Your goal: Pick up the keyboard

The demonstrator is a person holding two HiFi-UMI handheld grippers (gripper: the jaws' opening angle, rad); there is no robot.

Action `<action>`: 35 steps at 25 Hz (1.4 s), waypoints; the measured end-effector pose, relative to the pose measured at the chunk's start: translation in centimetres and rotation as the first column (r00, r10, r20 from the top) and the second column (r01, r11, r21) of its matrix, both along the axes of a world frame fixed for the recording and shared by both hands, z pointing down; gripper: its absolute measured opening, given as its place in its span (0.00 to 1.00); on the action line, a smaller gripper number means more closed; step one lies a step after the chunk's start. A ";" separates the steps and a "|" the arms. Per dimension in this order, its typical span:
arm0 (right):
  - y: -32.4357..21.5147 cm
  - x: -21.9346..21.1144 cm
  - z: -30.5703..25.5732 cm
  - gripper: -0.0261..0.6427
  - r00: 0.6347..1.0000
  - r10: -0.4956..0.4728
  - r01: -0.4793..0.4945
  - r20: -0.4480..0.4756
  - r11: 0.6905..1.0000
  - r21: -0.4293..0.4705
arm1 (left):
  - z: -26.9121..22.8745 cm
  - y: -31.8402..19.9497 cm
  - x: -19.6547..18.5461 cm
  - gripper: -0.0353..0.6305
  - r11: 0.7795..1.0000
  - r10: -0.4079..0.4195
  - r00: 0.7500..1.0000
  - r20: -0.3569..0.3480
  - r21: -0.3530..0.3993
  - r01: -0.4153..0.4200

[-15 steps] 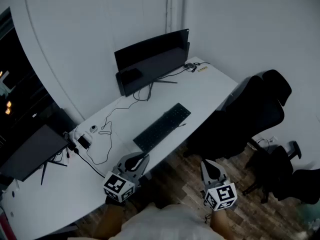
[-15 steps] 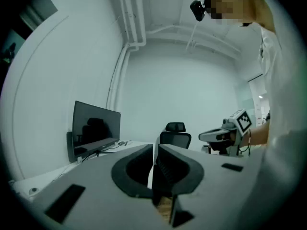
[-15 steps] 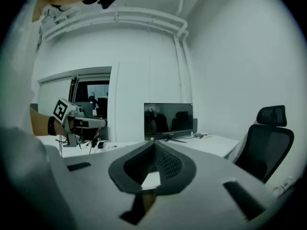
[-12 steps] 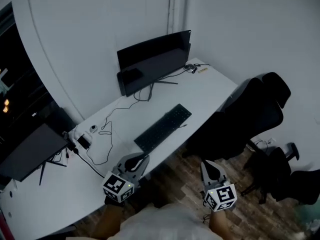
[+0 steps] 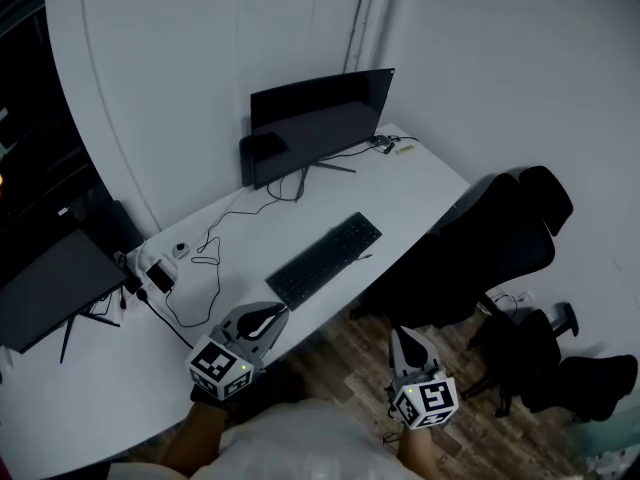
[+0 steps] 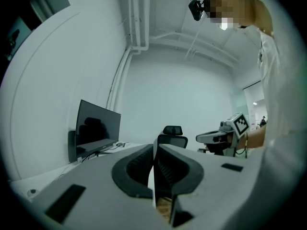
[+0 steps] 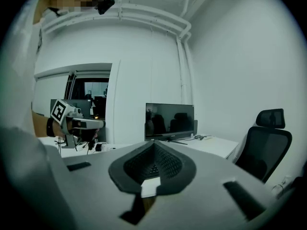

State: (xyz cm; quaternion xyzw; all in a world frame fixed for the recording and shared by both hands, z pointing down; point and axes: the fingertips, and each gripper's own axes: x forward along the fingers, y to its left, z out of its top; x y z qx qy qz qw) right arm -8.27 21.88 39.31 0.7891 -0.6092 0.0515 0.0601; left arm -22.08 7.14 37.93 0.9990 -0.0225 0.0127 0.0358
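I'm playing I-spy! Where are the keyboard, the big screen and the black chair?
keyboard [image 5: 325, 259], head view, middle of its keys.
big screen [image 5: 320, 120], head view, middle of the dark panel.
black chair [image 5: 492, 243], head view, on its backrest.

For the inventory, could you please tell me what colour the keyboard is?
The keyboard is black, on the white desk; head view shows it best.
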 end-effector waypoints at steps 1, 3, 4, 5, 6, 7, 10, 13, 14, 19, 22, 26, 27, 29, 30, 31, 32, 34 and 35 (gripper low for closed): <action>0.0 0.0 -0.1 0.04 1.000 0.004 -0.004 0.006 1.000 0.008 | -0.1 -0.1 0.0 0.10 1.000 0.005 1.000 -0.003 -0.001 -0.005; 0.0 0.0 -0.2 0.04 1.000 0.014 -0.015 0.022 1.000 0.026 | -0.3 -0.1 0.1 0.10 1.000 0.016 1.000 -0.007 -0.004 -0.016; 0.0 0.2 -0.2 0.04 0.999 0.020 -0.021 0.029 0.999 0.032 | -0.3 -0.1 0.2 0.10 1.000 0.023 1.000 -0.007 -0.006 -0.023; 0.0 0.3 -0.1 0.04 0.999 0.026 -0.027 0.033 0.999 0.033 | -0.3 0.0 0.4 0.10 1.000 0.028 1.000 -0.007 -0.008 -0.028; 0.1 0.5 0.0 0.04 0.999 0.031 -0.032 0.034 0.999 0.031 | -0.3 0.0 0.6 0.10 0.999 0.032 0.999 -0.006 -0.009 -0.032; 0.1 0.7 0.1 0.04 0.999 0.032 -0.033 0.034 0.999 0.026 | -0.2 0.1 0.8 0.10 0.999 0.036 0.999 -0.004 -0.010 -0.036; 0.3 1.2 0.4 0.04 0.999 0.029 -0.029 0.025 1.000 0.005 | 0.8 0.5 1.7 0.10 0.998 0.059 0.998 0.006 -0.006 -0.059; 0.8 1.8 0.6 0.04 0.999 0.019 -0.019 0.027 1.000 -0.007 | 1.5 1.4 2.4 0.10 0.997 0.073 0.997 0.021 -0.001 -0.073; 1.0 2.1 0.7 0.04 1.000 0.013 -0.012 0.028 1.000 -0.007 | 1.6 1.7 2.7 0.10 0.997 0.073 0.997 0.027 0.000 -0.073; 2.8 4.1 0.8 0.04 1.000 -0.019 0.020 0.017 0.999 -0.026 | 1.9 2.9 4.1 0.10 0.999 0.043 0.998 0.052 -0.003 -0.043; 4.2 5.6 0.8 0.04 0.999 -0.037 0.038 0.034 0.999 -0.025 | 1.8 3.6 5.5 0.10 1.000 0.019 0.998 0.060 -0.002 -0.019; 6.4 8.0 0.7 0.04 0.997 -0.055 0.057 0.045 0.998 -0.027 | 1.4 5.2 8.1 0.10 1.000 0.001 0.997 0.072 0.024 -0.002; 6.9 8.5 0.7 0.04 0.997 -0.060 0.061 0.048 0.998 -0.027 | 1.3 5.7 8.7 0.10 1.000 -0.003 0.997 0.073 0.030 0.000; 7.8 9.6 0.9 0.04 0.996 -0.071 0.072 0.054 0.997 -0.026 | 1.2 6.8 10.0 0.10 0.999 -0.002 0.997 0.075 0.033 0.000; 8.3 10.1 1.0 0.04 0.996 -0.075 0.077 0.057 0.997 -0.025 | 1.2 7.5 10.5 0.10 0.999 0.001 0.997 0.078 0.033 -0.004; 8.8 10.5 1.1 0.04 0.995 -0.080 0.081 0.058 0.996 -0.022 | 1.4 8.3 11.0 0.10 0.999 0.006 0.997 0.083 0.034 -0.009; 9.3 11.0 1.2 0.04 0.995 -0.083 0.084 0.060 0.996 -0.018 | 1.5 9.0 11.5 0.10 0.999 0.009 0.996 0.089 0.036 -0.013; 10.3 11.7 1.2 0.04 0.994 -0.089 0.090 0.064 0.996 -0.011 | 1.8 10.2 12.2 0.10 0.999 0.011 0.995 0.097 0.040 -0.015; 10.8 11.9 1.2 0.04 0.994 -0.092 0.093 0.064 0.996 -0.009 | 1.9 10.8 12.4 0.10 0.999 0.010 0.995 0.100 0.041 -0.014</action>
